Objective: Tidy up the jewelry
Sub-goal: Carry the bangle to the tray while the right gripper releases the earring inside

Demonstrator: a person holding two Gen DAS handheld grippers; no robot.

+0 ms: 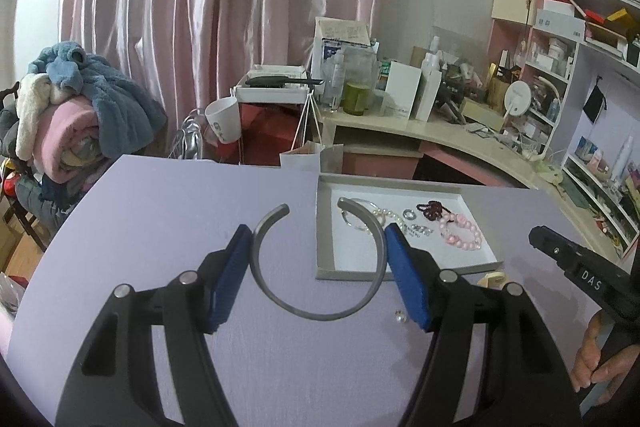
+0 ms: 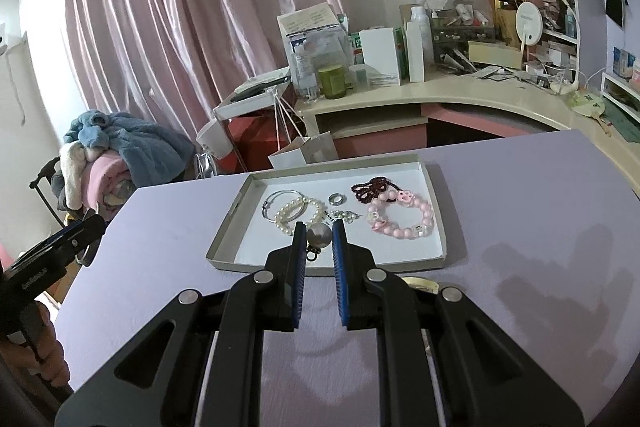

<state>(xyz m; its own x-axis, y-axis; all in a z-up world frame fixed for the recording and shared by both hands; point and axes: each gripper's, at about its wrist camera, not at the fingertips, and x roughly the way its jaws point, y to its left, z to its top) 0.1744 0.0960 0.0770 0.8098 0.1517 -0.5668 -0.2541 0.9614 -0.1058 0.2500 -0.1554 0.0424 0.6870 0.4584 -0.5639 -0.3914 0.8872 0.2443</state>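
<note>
My left gripper (image 1: 318,233) is shut on a grey open metal bangle (image 1: 312,313), pads on its two sides, above the lilac table beside the tray. The shallow grey tray (image 1: 325,227) holds a silver bangle (image 2: 280,197), a pearl bracelet (image 2: 296,213), a ring (image 2: 335,199), a dark red bead string (image 2: 370,187) and a pink bead bracelet (image 2: 404,219). My right gripper (image 2: 319,227) is shut on a round silver bead pendant (image 2: 319,235) above the tray's near edge. A small pearl earring (image 1: 400,315) lies on the table.
The lilac table (image 2: 540,227) carries the tray (image 2: 438,203). A roll of tape (image 2: 420,283) lies near the tray. Behind stands a cluttered desk (image 2: 440,87), shelves (image 1: 580,39), pink curtains and a chair piled with blankets (image 1: 76,115).
</note>
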